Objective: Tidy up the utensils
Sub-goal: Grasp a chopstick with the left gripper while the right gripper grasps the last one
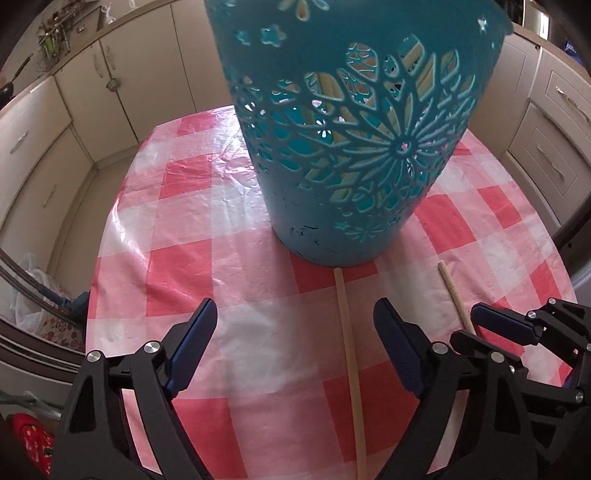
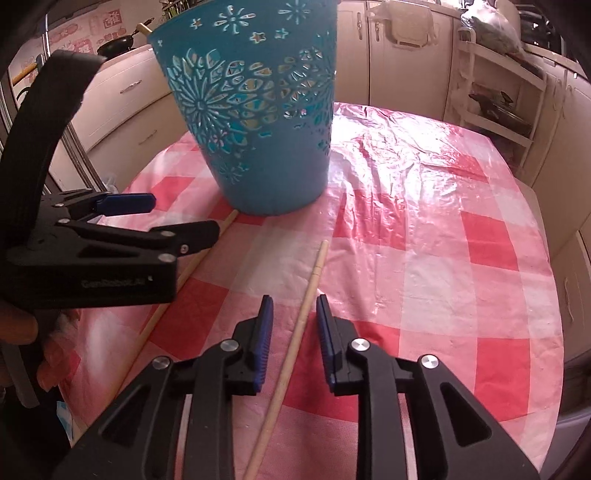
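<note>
The only lettering near at hand is on the black body of the left gripper (image 2: 181, 218), seen from the right wrist: pale print that seems to read "GenRobot.AI", though it is faint. Its fingers (image 1: 195, 343) stand wide apart with nothing gripped. One wooden chopstick (image 1: 349, 354) lies on the tabletop (image 1: 192, 258) between them, nearer the right-hand pad, touching neither as far as can be seen.

The right gripper (image 2: 293, 325) has its fingers (image 2: 264, 332) set narrowly apart. A second chopstick (image 2: 295, 332) runs up the gap between them, and thin slivers of cloth show on both sides, so the pads do not press on it. The near ends of both chopsticks are cut off by the lower frame edges.

A person's hand (image 2: 22, 332) holding the left gripper shows only partly at the left edge.

Beyond the fingers stands a teal plastic basket (image 2: 258, 122) with flower cut-outs, upright on the pink and white checked cloth. The far tip of the left chopstick touches or almost touches its base. Pale sticks show through the cut-outs, and one pokes over the rim; their number cannot be made out.

Farthest off, cream cabinets (image 1: 122, 85) line the room, and red wall stickers (image 2: 107, 22) bear characters too blurred to read.
</note>
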